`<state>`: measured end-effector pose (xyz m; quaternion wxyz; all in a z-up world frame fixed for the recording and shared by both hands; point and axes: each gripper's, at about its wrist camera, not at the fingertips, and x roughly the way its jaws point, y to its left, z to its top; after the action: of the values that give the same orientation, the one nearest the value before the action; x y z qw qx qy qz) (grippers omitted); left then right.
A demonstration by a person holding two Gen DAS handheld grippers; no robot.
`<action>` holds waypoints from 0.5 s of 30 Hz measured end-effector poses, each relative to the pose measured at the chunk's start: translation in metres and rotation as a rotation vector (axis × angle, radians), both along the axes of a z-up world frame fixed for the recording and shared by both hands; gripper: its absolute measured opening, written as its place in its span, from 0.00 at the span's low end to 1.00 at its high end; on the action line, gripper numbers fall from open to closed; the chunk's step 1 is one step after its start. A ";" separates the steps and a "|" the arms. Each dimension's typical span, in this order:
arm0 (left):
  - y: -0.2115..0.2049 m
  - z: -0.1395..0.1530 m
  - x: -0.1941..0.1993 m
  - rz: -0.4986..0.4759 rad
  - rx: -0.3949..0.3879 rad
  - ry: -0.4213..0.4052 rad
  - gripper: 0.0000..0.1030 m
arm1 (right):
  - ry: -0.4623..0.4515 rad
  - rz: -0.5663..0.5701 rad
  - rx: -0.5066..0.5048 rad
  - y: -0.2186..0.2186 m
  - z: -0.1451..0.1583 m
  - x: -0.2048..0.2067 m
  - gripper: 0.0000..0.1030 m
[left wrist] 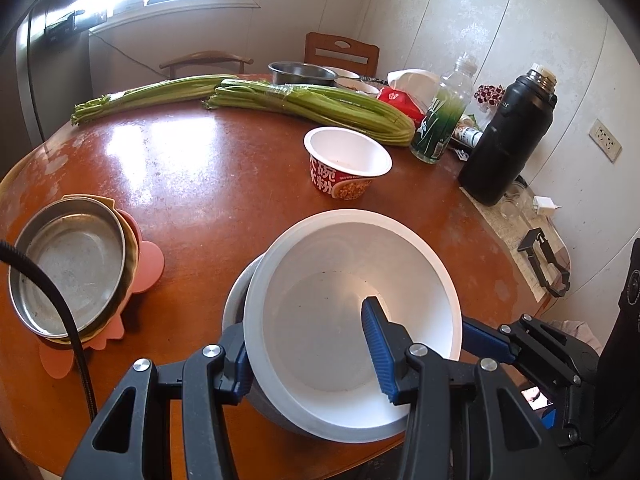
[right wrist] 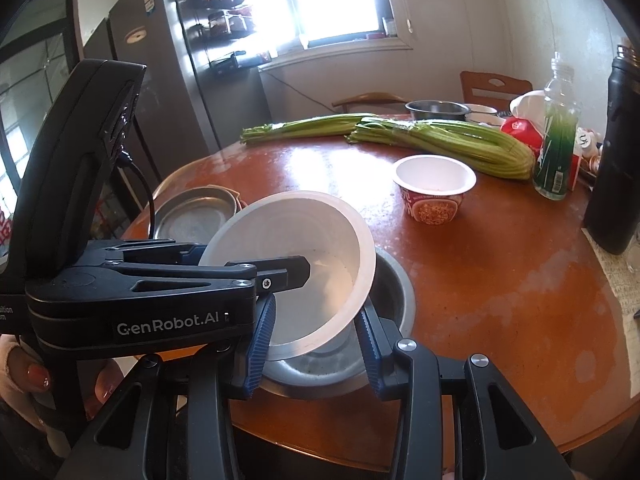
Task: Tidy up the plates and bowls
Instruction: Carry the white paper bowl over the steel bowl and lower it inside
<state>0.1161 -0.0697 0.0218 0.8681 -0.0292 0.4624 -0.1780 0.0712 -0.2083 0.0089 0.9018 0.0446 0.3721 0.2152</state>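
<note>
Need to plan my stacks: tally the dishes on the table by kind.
Steel: 3 (near bowl, left dish, far bowl)
White: 3 (held bowl, two far bowls)
Noodle cup: 1
Tan dish: 1
Total: 8

left gripper [right wrist: 280, 272] body: white lettering "genrobot.ai" on a black label. noodle cup [left wrist: 347, 164]: large white chinese characters on a red band, reads roughly "大碗米粉"; small print under them too fine to read. green bottle [left wrist: 438, 124]: white characters on the label, not legible. fridge [right wrist: 168, 40]: blue sticker near the top, print too small.
</note>
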 end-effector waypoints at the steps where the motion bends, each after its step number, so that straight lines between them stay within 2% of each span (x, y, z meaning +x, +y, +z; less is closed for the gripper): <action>1: -0.001 -0.001 0.000 -0.001 0.000 0.001 0.46 | 0.003 0.000 0.005 -0.001 -0.001 0.000 0.42; 15: -0.004 -0.025 0.006 0.013 0.020 0.041 0.47 | 0.062 0.003 0.013 -0.005 -0.022 0.009 0.42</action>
<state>0.1221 -0.0738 -0.0029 0.8599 -0.0274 0.4816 -0.1671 0.0804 -0.2137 -0.0126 0.8892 0.0567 0.3985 0.2174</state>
